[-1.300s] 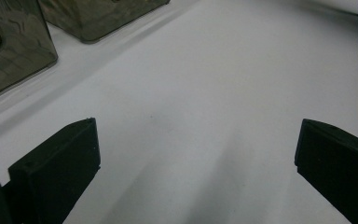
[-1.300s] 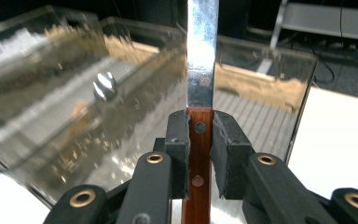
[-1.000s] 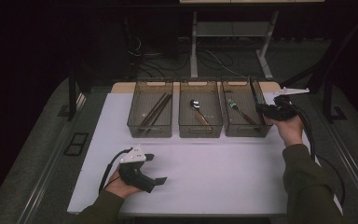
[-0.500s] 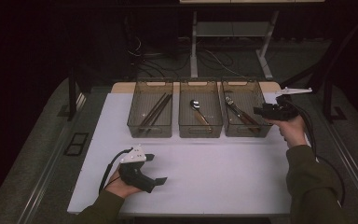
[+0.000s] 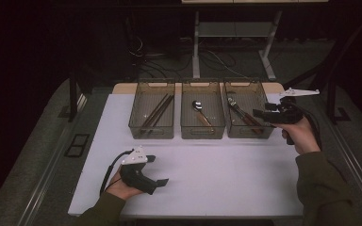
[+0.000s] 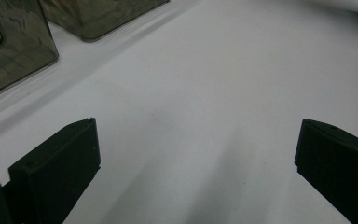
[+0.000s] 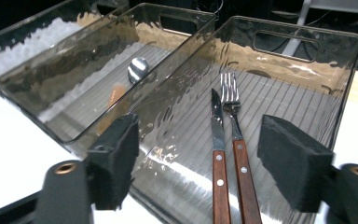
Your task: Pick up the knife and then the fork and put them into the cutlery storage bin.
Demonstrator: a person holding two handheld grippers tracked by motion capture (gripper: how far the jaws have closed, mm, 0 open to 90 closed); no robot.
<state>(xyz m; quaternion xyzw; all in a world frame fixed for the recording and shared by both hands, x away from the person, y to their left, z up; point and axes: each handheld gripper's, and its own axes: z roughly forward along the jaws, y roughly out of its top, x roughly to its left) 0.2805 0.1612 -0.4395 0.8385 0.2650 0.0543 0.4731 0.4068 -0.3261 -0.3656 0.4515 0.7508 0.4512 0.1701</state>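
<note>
Item: right-hand smoked plastic bin (image 5: 260,96), third in a row of three on the white table (image 5: 226,179); contents, one knife (image 7: 217,140) and one fork (image 7: 235,135), both wooden-handled, lying side by side and touching or nearly so along the handles, blades and tines pointing toward the far wall with the cut-out grip. Middle bin (image 5: 202,113): one spoon (image 5: 200,109). Left bin (image 5: 153,113): chopsticks (image 5: 156,112). Right gripper (image 5: 259,114): held at the near right wall of the right-hand bin, jaws spread wide and empty, aimed down at the two handles. Left gripper (image 5: 162,181): resting low on bare tabletop well clear of the bins, jaws parted, nothing between them. Risks, as judged: with the handles so close, the wide jaws may close on both pieces at once, or nudge one aside while taking the other; a low approach may catch the near wall and shove or tip the light bin; a grip on the smooth metal rather than the wood may slip.
</note>
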